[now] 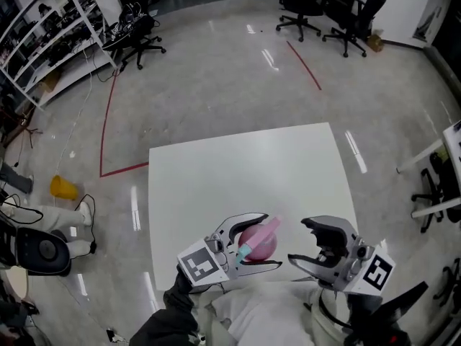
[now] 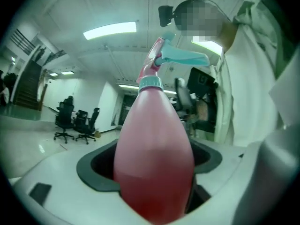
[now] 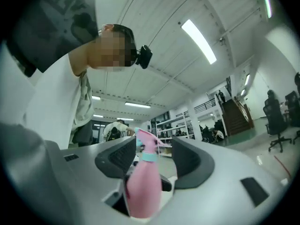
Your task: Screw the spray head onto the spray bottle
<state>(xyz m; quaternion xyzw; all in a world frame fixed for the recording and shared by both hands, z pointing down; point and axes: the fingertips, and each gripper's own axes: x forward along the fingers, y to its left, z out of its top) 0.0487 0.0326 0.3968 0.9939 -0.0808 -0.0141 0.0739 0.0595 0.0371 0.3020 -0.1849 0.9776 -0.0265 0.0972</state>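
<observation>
Plastic, probably light and slick: left tool (image 1: 274, 240) clamps the spray bottle (image 2: 152, 153) at its belly; right tool (image 1: 297, 240) gapes empty, best taking the spray head (image 2: 158, 57).

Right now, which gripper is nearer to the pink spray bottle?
Left. The left gripper is clamped around the spray bottle; the right gripper sits open just to its right, not touching it.

Spray bottle (image 1: 258, 242) sits in left gripper (image 1: 271, 239), right gripper (image 1: 300, 241) beside it, over table (image 1: 238, 171).

Pink spray bottle (image 2: 154, 158) w/ teal-pink spray head (image 2: 166, 55), in L hand-held gripper (image 1: 272, 241)
</observation>
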